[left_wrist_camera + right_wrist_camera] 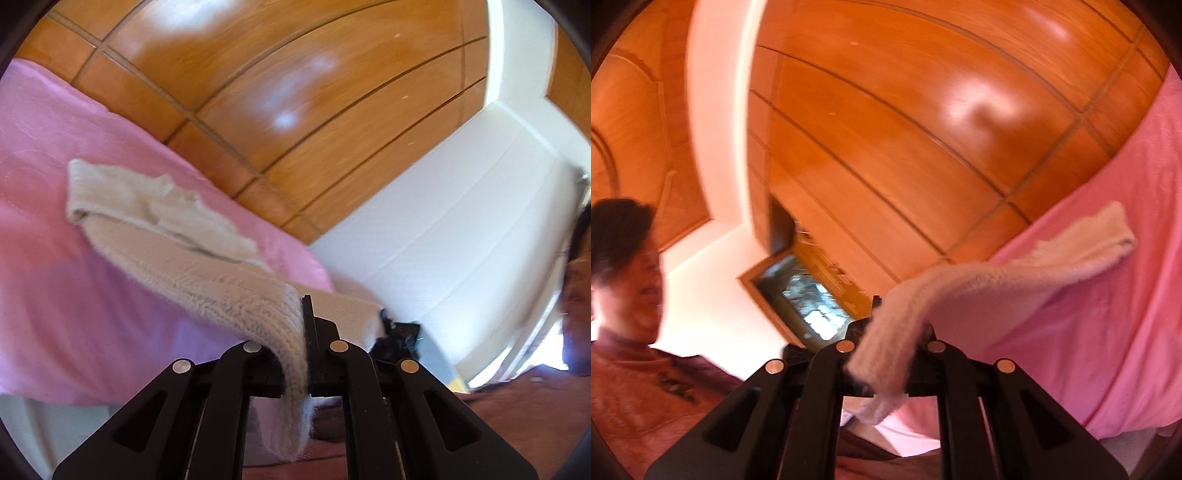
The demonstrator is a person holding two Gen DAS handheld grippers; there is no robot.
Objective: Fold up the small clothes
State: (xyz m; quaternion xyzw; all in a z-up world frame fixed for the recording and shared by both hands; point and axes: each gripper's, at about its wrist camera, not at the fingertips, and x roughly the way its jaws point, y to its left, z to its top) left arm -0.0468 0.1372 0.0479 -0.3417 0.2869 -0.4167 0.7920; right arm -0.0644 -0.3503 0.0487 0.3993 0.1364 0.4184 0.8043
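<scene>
Both grippers clamp one cream knit garment [207, 291], lifted off the pink bedsheet [55, 258]. L gripper [306, 354]: jaws clenched on a ribbed edge, tail hanging below. R gripper [886, 354]: jaws clenched on the other near edge, w/ fabric draped over them. From each grip the knit's long axis runs away toward the bed, far end resting on the sheet; neither hand is clearly nearer. Next move likely carries the near edge over the far end. Beyond: wood-panelled wardrobe [886, 147], white wall.
</scene>
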